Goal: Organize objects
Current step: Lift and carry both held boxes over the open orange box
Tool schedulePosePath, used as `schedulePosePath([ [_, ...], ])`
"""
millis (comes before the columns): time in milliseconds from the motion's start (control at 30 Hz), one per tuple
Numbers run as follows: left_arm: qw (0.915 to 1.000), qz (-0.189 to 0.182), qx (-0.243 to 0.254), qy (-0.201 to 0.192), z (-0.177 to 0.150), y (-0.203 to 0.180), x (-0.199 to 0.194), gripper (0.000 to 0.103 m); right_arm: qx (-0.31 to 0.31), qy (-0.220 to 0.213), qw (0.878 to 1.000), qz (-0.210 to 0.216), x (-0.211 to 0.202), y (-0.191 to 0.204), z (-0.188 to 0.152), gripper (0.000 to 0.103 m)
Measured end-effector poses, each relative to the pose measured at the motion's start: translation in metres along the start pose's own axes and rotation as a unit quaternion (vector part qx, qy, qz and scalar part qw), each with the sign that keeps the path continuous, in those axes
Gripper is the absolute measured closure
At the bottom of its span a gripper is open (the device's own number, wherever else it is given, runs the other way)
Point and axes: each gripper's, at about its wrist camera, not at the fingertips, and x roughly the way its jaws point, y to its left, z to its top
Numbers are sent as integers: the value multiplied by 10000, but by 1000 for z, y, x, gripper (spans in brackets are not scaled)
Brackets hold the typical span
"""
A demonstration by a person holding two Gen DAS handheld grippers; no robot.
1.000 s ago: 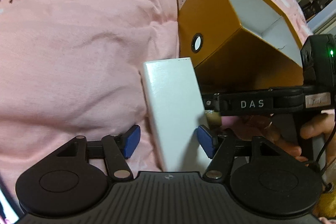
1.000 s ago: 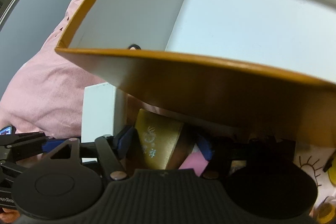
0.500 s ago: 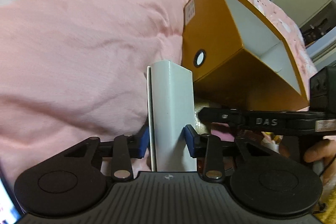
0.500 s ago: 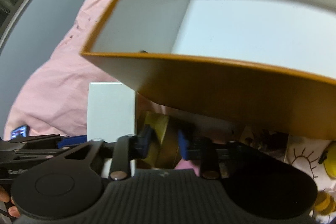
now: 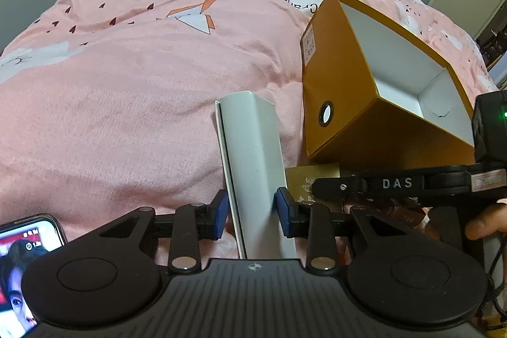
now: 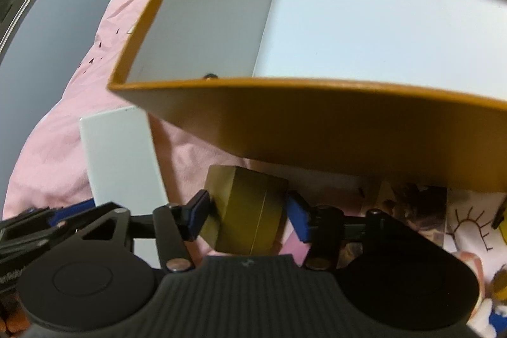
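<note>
Soft, even indoor light; the pink blanket [image 5: 126, 103] shows only faint shadows in its folds. Both fisheye views bend straight lines strongly toward dark, vignetted corners. In the right wrist view the orange box [image 6: 317, 122] is near, blurred, and its white interior glares.

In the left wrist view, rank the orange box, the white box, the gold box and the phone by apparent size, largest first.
1. orange box
2. white box, though it sits nearest the lens, so it may look oversized
3. phone, cut off by the frame edge, and gold box, mostly hidden: unsure between them
</note>
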Motion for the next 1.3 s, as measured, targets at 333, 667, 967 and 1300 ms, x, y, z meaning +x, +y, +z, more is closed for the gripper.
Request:
schedulePosePath([
  [333,9993,-164,-331,107,-2,9,15,66,-439,42,9990,-31,12,22,2,48],
  [667,9995,-191,-49,-242,-6,-7,-4,69,-950,-418,9946,-4,-64,32,-28,51],
  [967,9939,-745,330,-748,32,-34,-85,70,-1090,-1205,9866,176,-159,19,-24,52],
  [1300,9836,-888,1051,-1165,116,-115,-59,71,-723,-1816,9795,-479,-195,-19,28,53],
])
